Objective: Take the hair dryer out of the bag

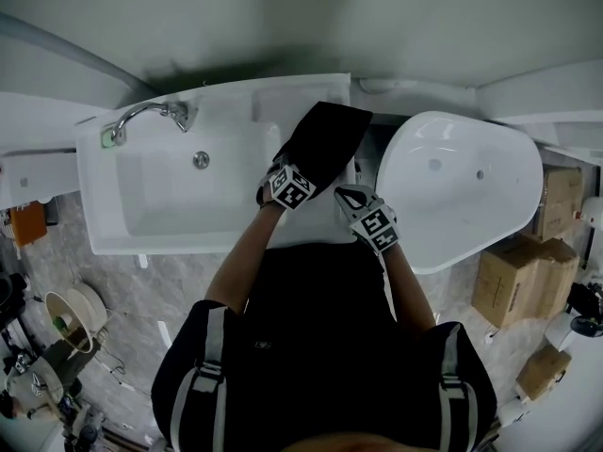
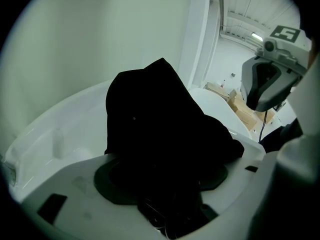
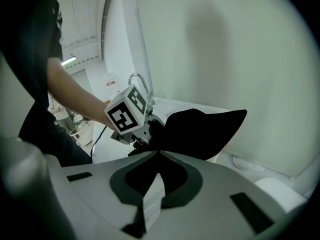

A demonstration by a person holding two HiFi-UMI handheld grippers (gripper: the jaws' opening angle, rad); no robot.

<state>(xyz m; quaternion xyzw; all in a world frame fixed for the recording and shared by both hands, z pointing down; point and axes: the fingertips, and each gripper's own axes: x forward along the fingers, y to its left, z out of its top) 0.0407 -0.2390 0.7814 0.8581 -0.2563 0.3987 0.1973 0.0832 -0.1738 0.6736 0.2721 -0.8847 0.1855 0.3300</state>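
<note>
Hair dryer cannot be made out in any view; only the black bag [image 1: 325, 137] shows, its cloth raised over the right end of the rectangular bathtub [image 1: 111, 201], beside the oval bathtub [image 1: 524, 163]. Right gripper [image 3: 158, 159] is clenched, jaws together on the near edge of the bag. Left gripper [image 1: 285, 182] stands released, jaws spread wide with the dark cloth filling the gap between them. A chrome faucet [image 1: 143, 114] sits at the rectangular bathtub's far left corner.

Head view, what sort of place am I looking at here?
Probably a bathroom-fixture showroom or storeroom rather than a home bathroom: a white rectangular tub with a chrome faucet, an oval tub beside it, and cardboard boxes on the floor.
</note>
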